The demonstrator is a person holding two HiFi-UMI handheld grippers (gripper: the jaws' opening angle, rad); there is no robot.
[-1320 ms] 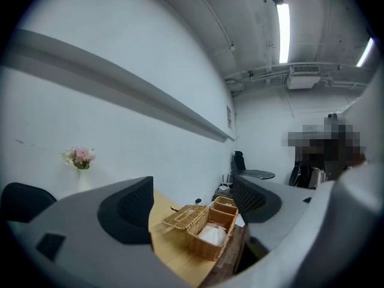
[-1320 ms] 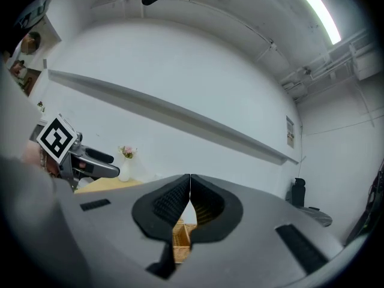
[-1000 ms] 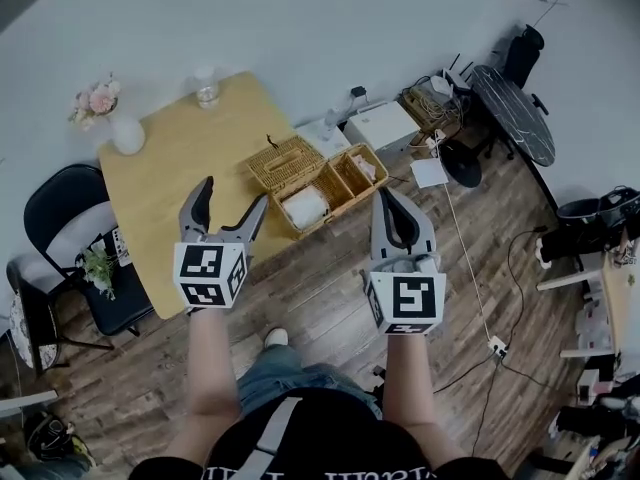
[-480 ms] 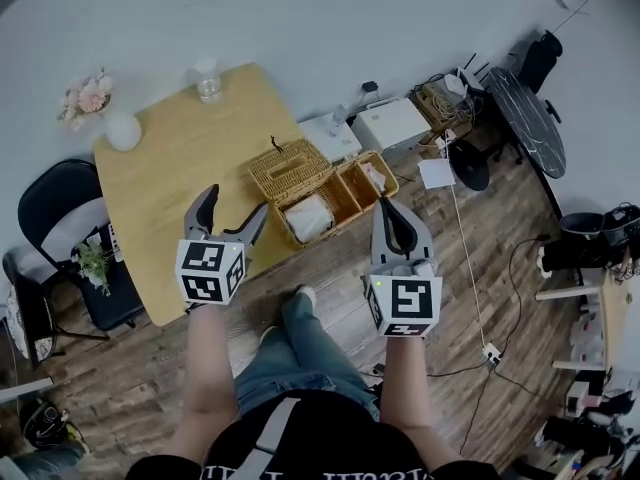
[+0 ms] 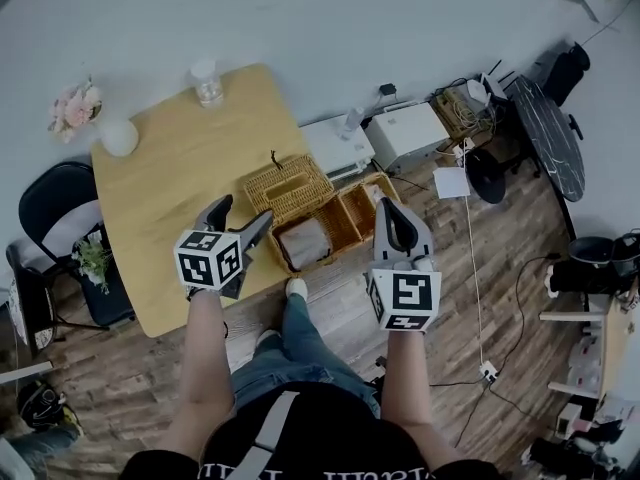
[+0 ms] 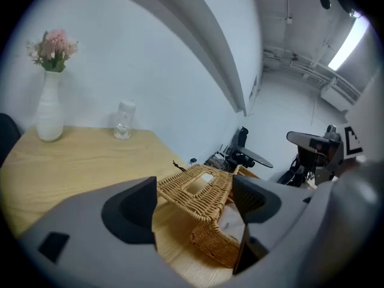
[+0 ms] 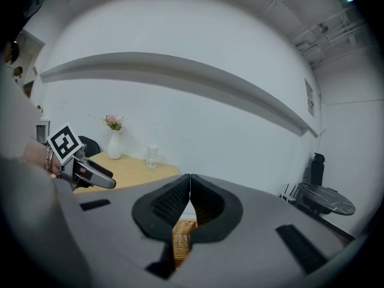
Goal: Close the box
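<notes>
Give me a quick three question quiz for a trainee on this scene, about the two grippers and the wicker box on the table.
1. True or false: the right gripper has its jaws pressed together with nothing held.
2. Multiple choice: the wicker box on the table is A) shut, B) open with its lid raised, C) lying on the floor.
3. Fill in: the left gripper points at the box with its jaws ____.

Key: 1 true; 2 B; 3 apart.
</notes>
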